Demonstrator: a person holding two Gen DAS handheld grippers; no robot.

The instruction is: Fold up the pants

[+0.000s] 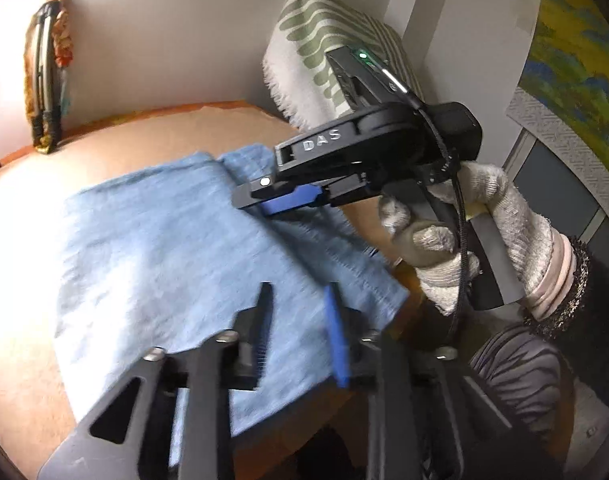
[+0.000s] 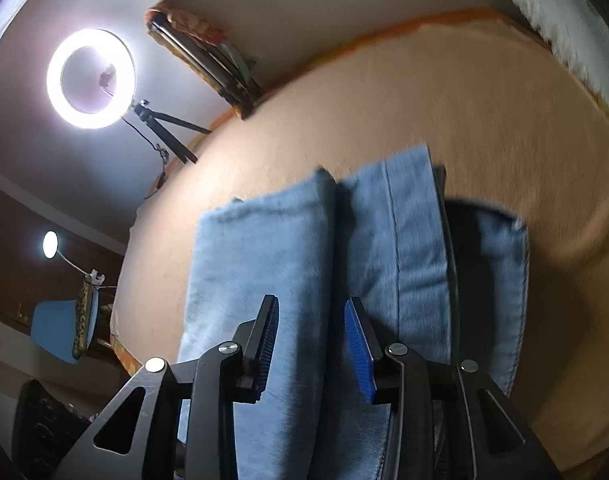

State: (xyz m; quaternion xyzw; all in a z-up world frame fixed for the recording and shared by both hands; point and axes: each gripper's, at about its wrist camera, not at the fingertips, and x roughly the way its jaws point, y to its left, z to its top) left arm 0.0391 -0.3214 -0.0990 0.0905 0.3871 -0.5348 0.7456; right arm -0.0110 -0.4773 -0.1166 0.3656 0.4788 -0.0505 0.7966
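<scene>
Light blue denim pants [image 1: 176, 248] lie folded into a thick rectangle on an orange-tan bed [image 1: 152, 136]. My left gripper [image 1: 298, 300] is open just above the near edge of the pants, holding nothing. My right gripper [image 1: 264, 200], held by a gloved hand [image 1: 464, 240], hovers over the far right corner of the pants; its jaws look nearly together there. In the right wrist view the right gripper [image 2: 312, 312] is open above the folded pants [image 2: 296, 248], empty, with the fold layers lying side by side.
A green-patterned fringed cushion [image 1: 328, 48] leans against the wall at the bed's far right. A bag [image 1: 46, 72] stands against the wall. A lit ring light on a tripod [image 2: 90, 78] and a small lamp [image 2: 50, 244] stand beyond the bed's left side.
</scene>
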